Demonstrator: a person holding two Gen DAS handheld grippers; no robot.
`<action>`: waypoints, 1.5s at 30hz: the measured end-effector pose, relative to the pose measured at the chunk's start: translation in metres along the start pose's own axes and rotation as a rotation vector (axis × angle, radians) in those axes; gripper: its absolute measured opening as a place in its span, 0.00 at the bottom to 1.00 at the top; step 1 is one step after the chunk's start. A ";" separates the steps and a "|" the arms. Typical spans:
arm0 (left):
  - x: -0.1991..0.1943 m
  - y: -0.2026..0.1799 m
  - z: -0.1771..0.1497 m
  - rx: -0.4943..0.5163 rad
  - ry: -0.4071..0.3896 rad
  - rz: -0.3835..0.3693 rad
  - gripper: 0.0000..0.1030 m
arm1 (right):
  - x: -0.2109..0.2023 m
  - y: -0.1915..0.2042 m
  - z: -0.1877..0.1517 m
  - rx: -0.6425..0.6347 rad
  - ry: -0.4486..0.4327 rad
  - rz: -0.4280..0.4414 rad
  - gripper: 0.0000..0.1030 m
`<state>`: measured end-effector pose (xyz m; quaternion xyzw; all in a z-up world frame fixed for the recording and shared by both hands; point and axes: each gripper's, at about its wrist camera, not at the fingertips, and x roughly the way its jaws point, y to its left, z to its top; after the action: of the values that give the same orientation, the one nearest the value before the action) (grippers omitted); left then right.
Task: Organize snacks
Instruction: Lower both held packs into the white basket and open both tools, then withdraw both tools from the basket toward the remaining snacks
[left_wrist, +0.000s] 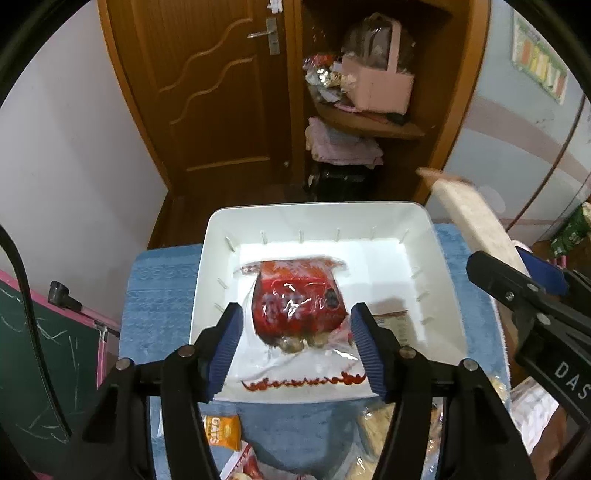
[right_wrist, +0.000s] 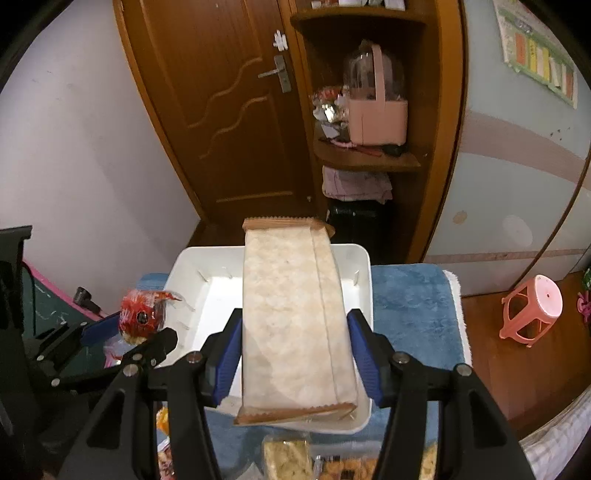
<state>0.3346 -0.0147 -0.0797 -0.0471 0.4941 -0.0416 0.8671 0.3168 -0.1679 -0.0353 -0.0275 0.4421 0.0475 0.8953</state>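
Observation:
A white bin (left_wrist: 314, 206) stands on a blue towel (left_wrist: 159, 295). My left gripper (left_wrist: 297, 310) hovers over it, its fingers apart. A red snack bag in clear wrap (left_wrist: 295, 302) lies between them, with a thin gap showing at the left pad. In the right wrist view this red bag (right_wrist: 147, 314) sits by the left gripper (right_wrist: 129, 332) over the bin's left wall. My right gripper (right_wrist: 295, 314) is shut on a long beige packet (right_wrist: 291, 314) with brown serrated ends, held tilted above the bin (right_wrist: 364, 280). That packet (left_wrist: 476, 221) also shows at the right of the left wrist view.
Loose snacks lie on the towel near me: an orange oats packet (left_wrist: 221, 432) and biscuit packs (right_wrist: 288, 458). A green chalkboard (left_wrist: 37, 350) stands at the left and a pink stool (right_wrist: 532, 310) on the floor at the right. A wooden door and a shelf with a pink basket (left_wrist: 376, 81) are behind.

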 end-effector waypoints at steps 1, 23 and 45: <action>0.006 0.000 0.002 -0.002 0.008 0.007 0.65 | 0.008 -0.001 0.002 -0.002 0.012 -0.009 0.56; 0.006 0.008 -0.012 -0.028 0.028 -0.013 0.87 | 0.006 0.001 -0.009 0.053 0.038 -0.006 0.66; -0.101 0.004 -0.076 0.074 -0.076 -0.050 0.87 | -0.093 0.037 -0.055 0.071 -0.051 0.039 0.66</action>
<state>0.2182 -0.0017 -0.0326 -0.0290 0.4578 -0.0796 0.8850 0.2126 -0.1421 0.0050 0.0143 0.4209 0.0500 0.9056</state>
